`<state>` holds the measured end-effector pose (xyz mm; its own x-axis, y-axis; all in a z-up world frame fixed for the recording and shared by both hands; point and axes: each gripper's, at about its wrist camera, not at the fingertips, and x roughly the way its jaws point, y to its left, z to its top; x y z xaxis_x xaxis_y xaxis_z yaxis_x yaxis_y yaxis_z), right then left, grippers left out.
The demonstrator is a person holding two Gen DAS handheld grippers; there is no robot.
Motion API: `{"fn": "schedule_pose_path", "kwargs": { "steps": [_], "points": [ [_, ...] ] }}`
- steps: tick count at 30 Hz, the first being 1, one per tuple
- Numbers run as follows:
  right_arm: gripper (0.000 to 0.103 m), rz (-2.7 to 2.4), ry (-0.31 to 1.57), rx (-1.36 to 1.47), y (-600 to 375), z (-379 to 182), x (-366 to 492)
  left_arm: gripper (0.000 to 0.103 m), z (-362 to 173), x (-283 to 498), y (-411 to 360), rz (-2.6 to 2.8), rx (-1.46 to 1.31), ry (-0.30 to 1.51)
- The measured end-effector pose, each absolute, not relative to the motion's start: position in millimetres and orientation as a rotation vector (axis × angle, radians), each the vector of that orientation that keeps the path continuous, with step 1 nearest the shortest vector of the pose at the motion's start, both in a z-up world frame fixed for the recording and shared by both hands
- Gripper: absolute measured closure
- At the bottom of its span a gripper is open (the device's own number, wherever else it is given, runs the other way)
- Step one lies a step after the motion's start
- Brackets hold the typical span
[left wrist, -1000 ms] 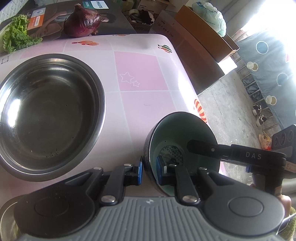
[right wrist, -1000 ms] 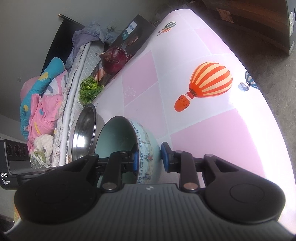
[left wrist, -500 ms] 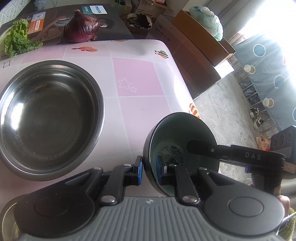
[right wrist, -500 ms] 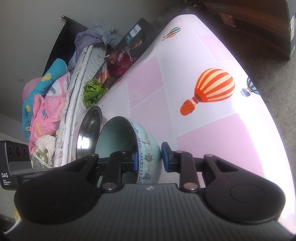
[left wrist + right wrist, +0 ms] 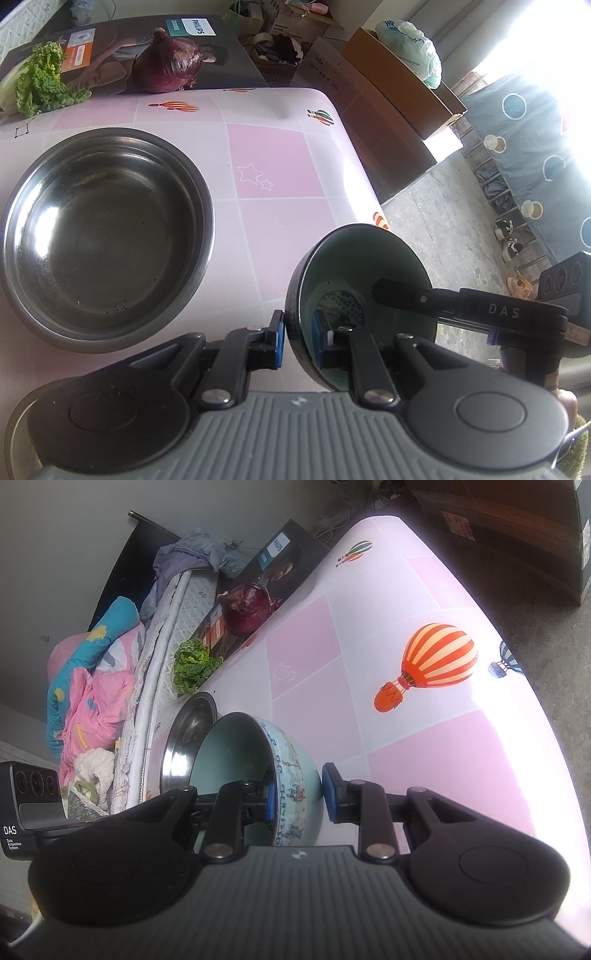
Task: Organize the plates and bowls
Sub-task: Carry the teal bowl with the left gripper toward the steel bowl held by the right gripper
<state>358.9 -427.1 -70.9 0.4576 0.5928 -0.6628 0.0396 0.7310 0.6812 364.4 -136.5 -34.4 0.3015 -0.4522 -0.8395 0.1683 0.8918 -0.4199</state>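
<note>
A ceramic bowl (image 5: 354,273), pale green inside with a blue-patterned outside (image 5: 291,779), hangs tilted above the pink tablecloth (image 5: 273,173) near the table's right edge. My left gripper (image 5: 297,339) is shut on its rim, one pad outside and one inside. My right gripper (image 5: 299,798) is shut on the opposite side of the rim; its finger (image 5: 402,293) reaches into the bowl in the left wrist view. A big steel bowl (image 5: 107,236) sits upright on the table just left of the ceramic bowl, also seen in the right wrist view (image 5: 186,731).
A red onion (image 5: 168,61) and lettuce (image 5: 40,85) lie on a dark printed box at the table's far edge. Cardboard boxes (image 5: 384,96) stand on the floor beyond the table's right edge. Another steel rim (image 5: 11,435) shows at the lower left. Bedding (image 5: 92,672) lies behind.
Both grippers keep the same hold on the ceramic bowl. Only a slight drift of the views shows; nothing was let go or taken.
</note>
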Motion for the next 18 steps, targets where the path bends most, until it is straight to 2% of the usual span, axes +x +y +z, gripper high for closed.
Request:
{"fn": "schedule_pose_path", "kwargs": {
  "steps": [18],
  "points": [
    [0.080, 0.403, 1.054, 0.655, -396, -49, 362, 0.087, -20, 357, -104, -0.410, -0.319, 1.168]
  ]
}}
